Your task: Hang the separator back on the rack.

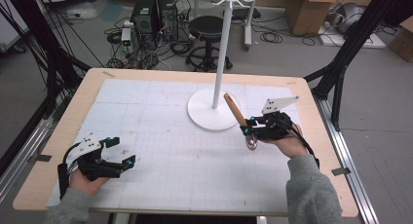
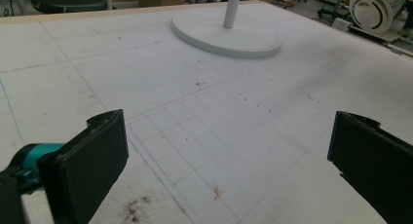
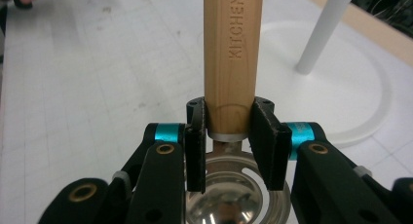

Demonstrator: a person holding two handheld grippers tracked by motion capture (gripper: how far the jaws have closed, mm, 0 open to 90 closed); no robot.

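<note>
"KITCHEN" reads on wooden handle (image 3: 229,58) clamped in right gripper (image 3: 229,131), apparently a strainer's.

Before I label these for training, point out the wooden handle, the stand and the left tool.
handle (image 3: 233,58), right gripper view, mid-shaft.
stand (image 1: 209,114), high view, round base.
left tool (image 1: 118,151), high view, between its tips.

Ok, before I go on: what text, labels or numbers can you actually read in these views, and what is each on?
"KITCHEN": stamped lengthwise into the wooden handle of the metal utensil clamped in the right gripper.
Nothing else is legible: the cardboard boxes and computer towers behind the table are too small and blurred to show any print, and the white gridded mat bears only lines, no numbers.
</note>
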